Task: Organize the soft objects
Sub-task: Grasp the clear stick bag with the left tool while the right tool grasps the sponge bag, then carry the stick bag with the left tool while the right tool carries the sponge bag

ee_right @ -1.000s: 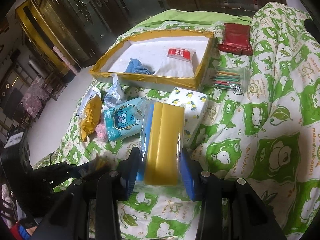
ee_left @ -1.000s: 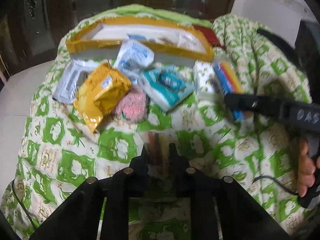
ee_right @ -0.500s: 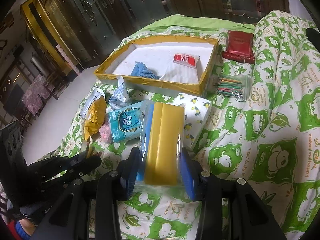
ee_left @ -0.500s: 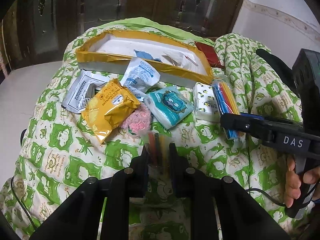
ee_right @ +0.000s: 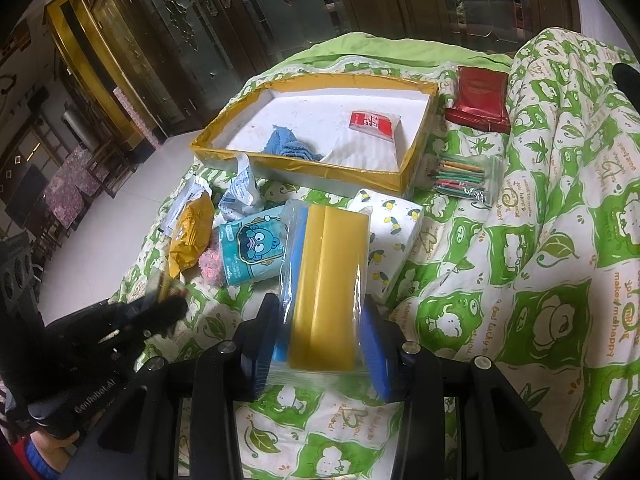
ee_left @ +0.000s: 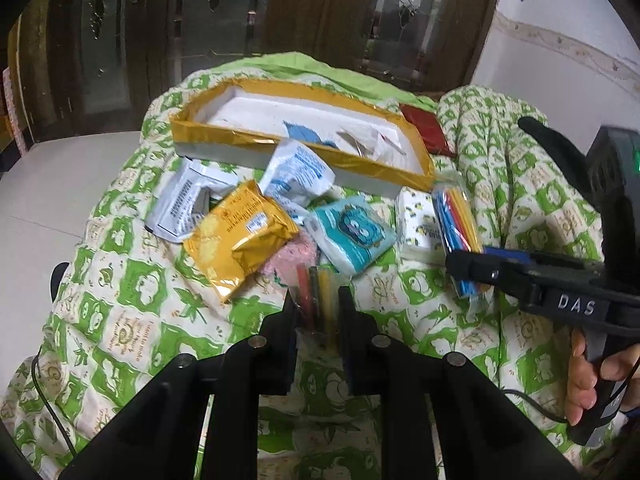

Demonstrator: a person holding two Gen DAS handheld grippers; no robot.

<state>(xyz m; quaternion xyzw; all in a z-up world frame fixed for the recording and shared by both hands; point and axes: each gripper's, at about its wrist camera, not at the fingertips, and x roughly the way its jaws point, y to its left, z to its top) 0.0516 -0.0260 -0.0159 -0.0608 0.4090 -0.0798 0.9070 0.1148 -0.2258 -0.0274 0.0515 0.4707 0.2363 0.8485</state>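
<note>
My left gripper (ee_left: 316, 304) is shut on a small clear bag of coloured sticks (ee_left: 318, 296), held just above the green-and-white quilt (ee_left: 132, 292). My right gripper (ee_right: 320, 320) is shut on a clear bag of yellow and blue foam blocks (ee_right: 328, 276), which reaches toward the tray. The yellow-rimmed white tray (ee_right: 320, 172) lies further back and holds a blue cloth (ee_right: 284, 144) and a red-labelled white packet (ee_right: 372, 128). In the left wrist view the right gripper (ee_left: 472, 268) comes in from the right with its bag (ee_left: 456, 220).
Before the tray lie a yellow packet (ee_left: 240, 240), a teal tissue pack (ee_left: 352, 236), a lemon-print pack (ee_right: 392, 224), a pink fluffy piece (ee_left: 288, 256) and two white pouches (ee_left: 296, 172). A red packet (ee_right: 480, 96) and another stick bag (ee_right: 464, 180) lie right of the tray.
My left gripper has lifted a little with the stick bag and tipped, so the tray shows more from above. The right gripper and its bag have stayed put.
</note>
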